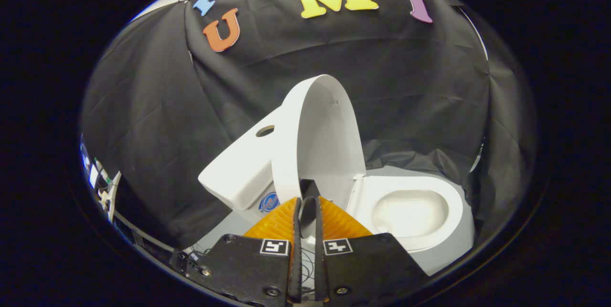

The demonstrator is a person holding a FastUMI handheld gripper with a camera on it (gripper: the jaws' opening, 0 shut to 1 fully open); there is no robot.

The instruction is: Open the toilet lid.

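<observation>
The white toilet lid (327, 140) stands raised, nearly upright, leaning back toward the white tank (241, 168). Its inner face is turned to the uncovered seat (456, 202) and bowl (410, 214). My gripper (309, 198) is at the lid's lower rim, close to the hinge side. The two fingers are drawn close together, and the rim's thin edge runs down into the narrow gap between them. The tank has a round button hole (265, 131) on its top.
Black cloth (405, 87) hangs right behind and around the toilet. Beyond the tank, past the cloth's edge, some equipment and cables (102, 185) stand. A pale floor (229, 228) shows under the tank.
</observation>
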